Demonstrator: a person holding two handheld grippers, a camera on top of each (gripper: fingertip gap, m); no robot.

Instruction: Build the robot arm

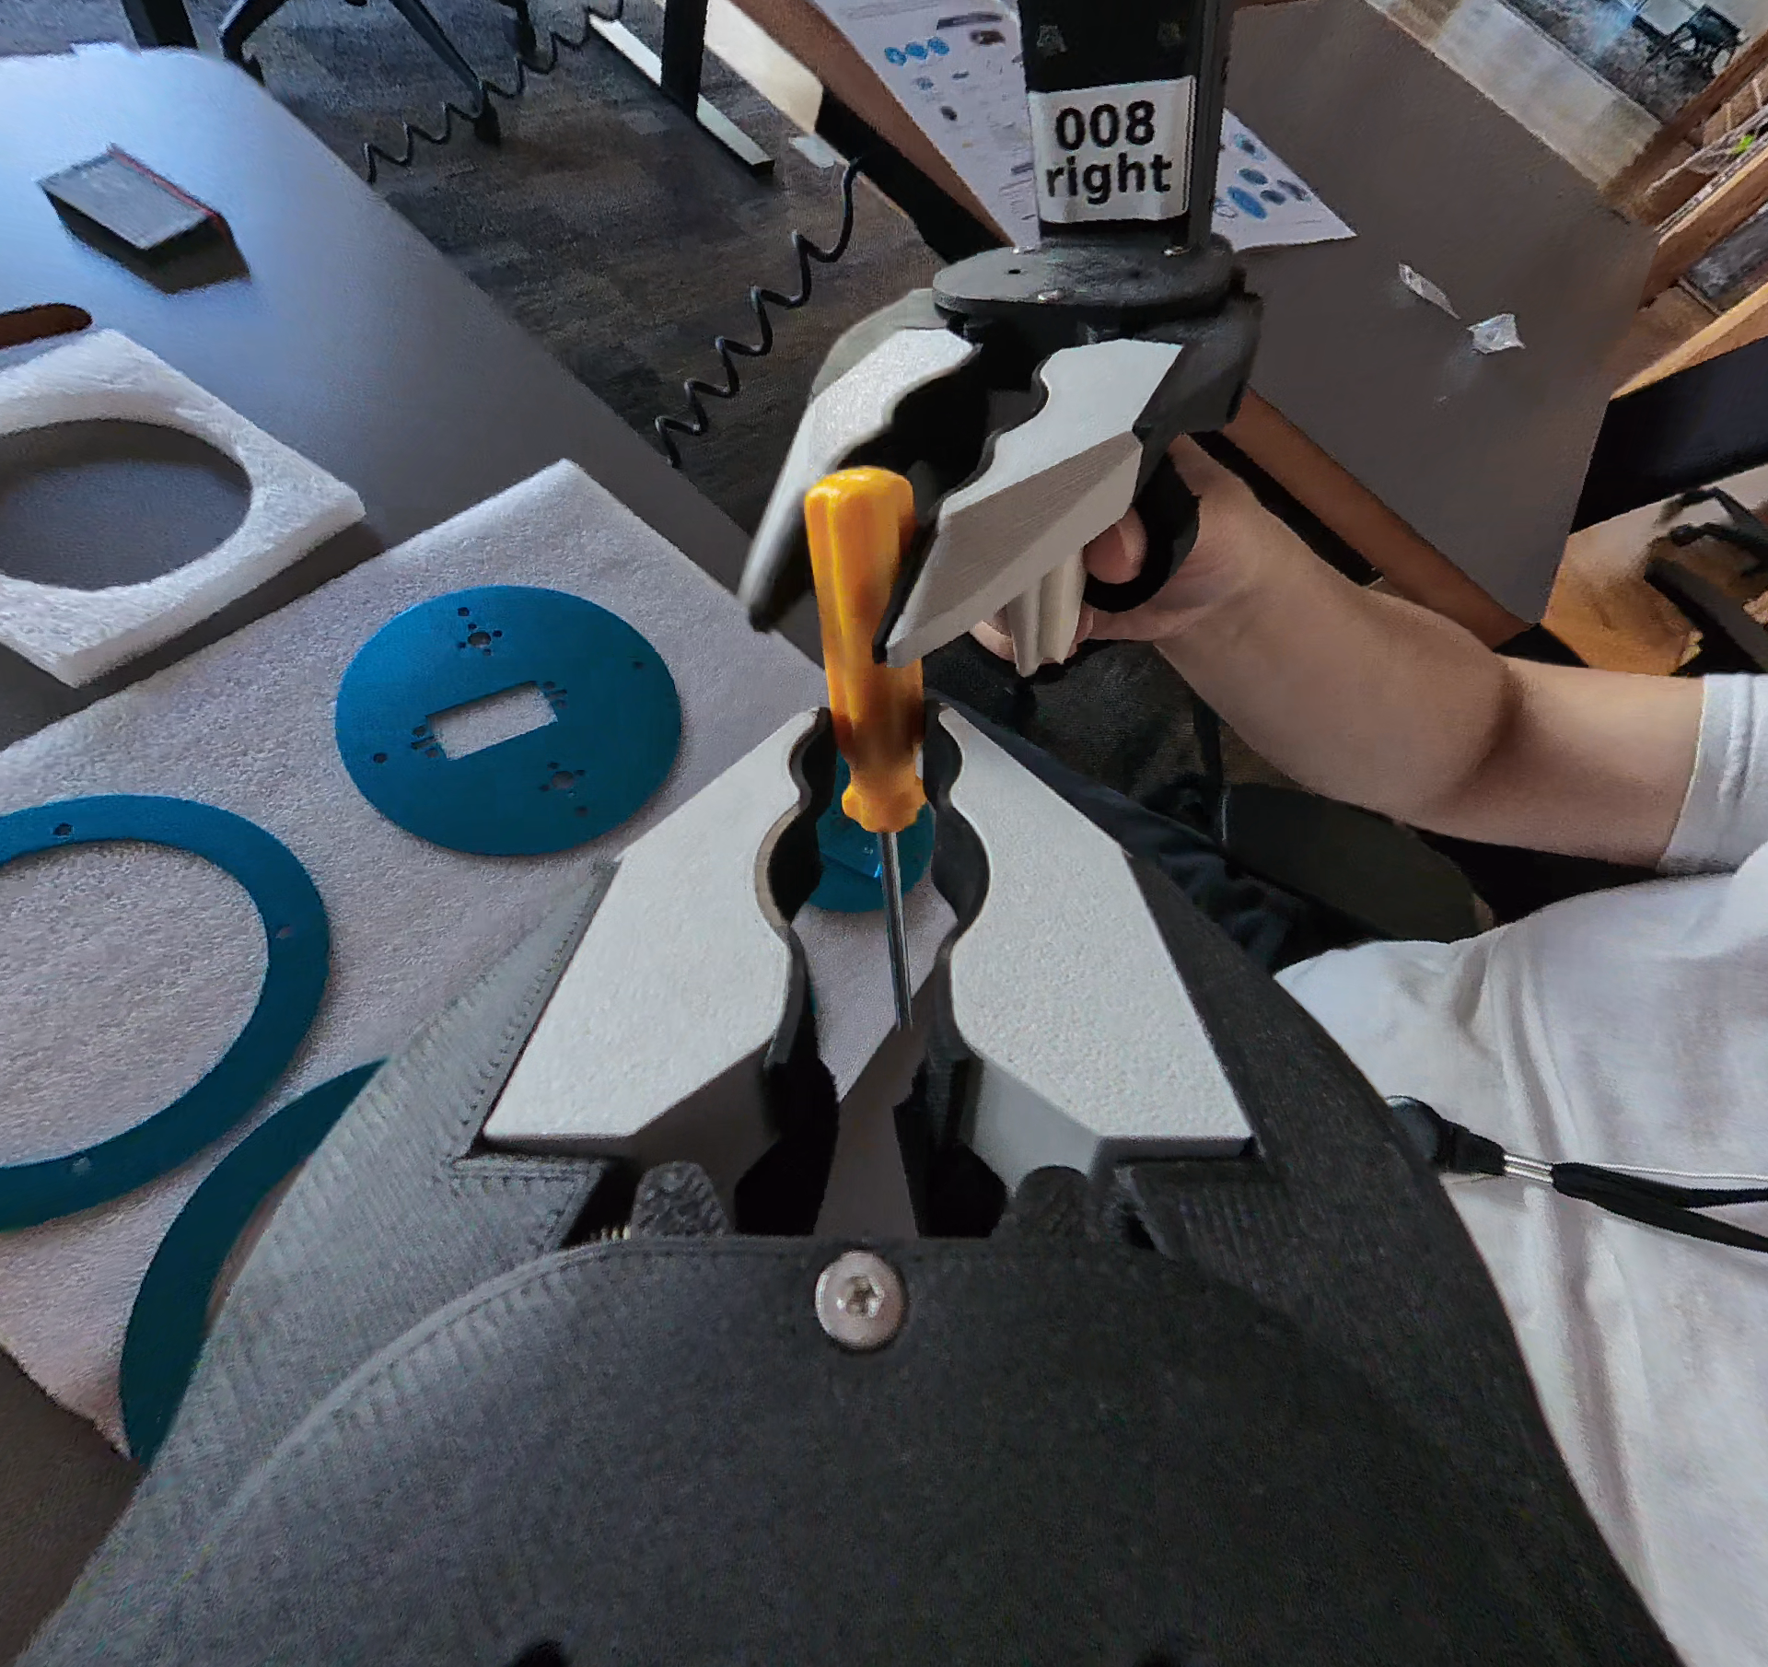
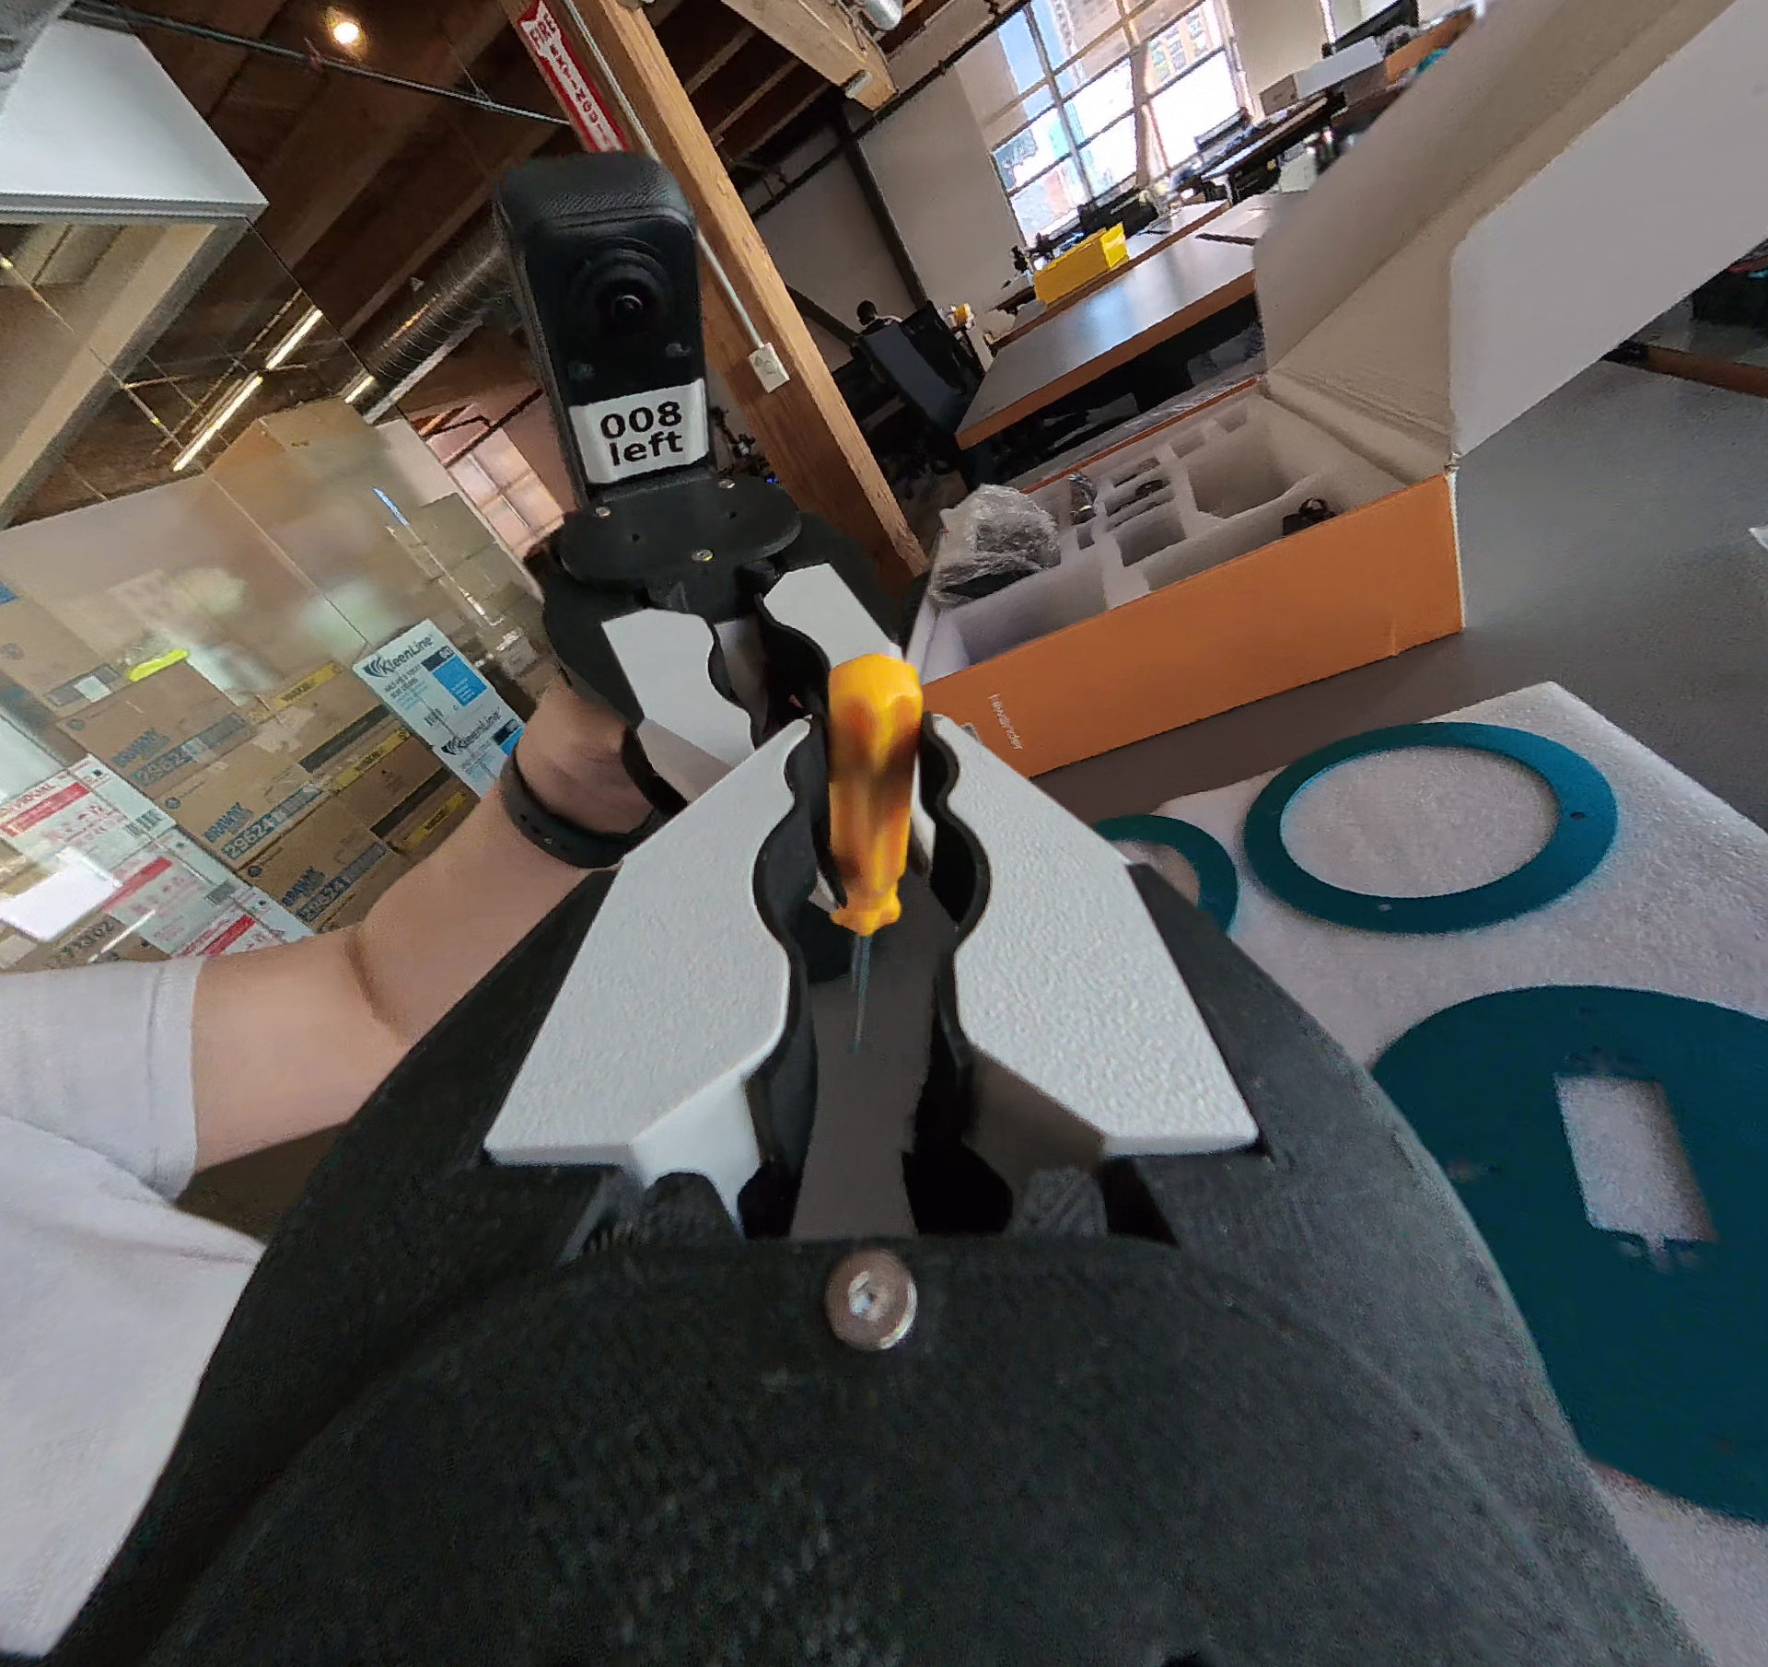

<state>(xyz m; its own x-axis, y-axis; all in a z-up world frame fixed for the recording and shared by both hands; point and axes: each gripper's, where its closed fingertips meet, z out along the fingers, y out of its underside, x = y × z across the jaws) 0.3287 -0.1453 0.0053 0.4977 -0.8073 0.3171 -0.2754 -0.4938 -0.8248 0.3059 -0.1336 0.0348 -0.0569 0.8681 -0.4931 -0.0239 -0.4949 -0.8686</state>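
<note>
A screwdriver point(image 1: 856, 568) with an orange handle and a thin metal shaft point(image 1: 896, 942) stands upright above the white foam sheet point(image 1: 574, 549). My left gripper point(image 1: 882, 726) is shut on the lower part of the handle. My right gripper point(image 1: 828, 631) comes in from above and is shut on the upper part. In the right wrist view the handle point(image 2: 871, 789) sits between my right gripper's point(image 2: 869, 736) tips, and the left gripper's fingers point(image 2: 670, 664) show behind it. A small blue part point(image 1: 851, 884) lies on the foam behind the shaft.
On the foam sheet lie a blue disc point(image 1: 507, 717) with a rectangular hole and a blue ring point(image 1: 287, 980). A foam frame point(image 1: 297, 511) and a black block point(image 1: 129, 200) sit on the grey table. An open orange box point(image 2: 1244, 626) stands beyond. Left and right tips are no more than a few centimetres apart.
</note>
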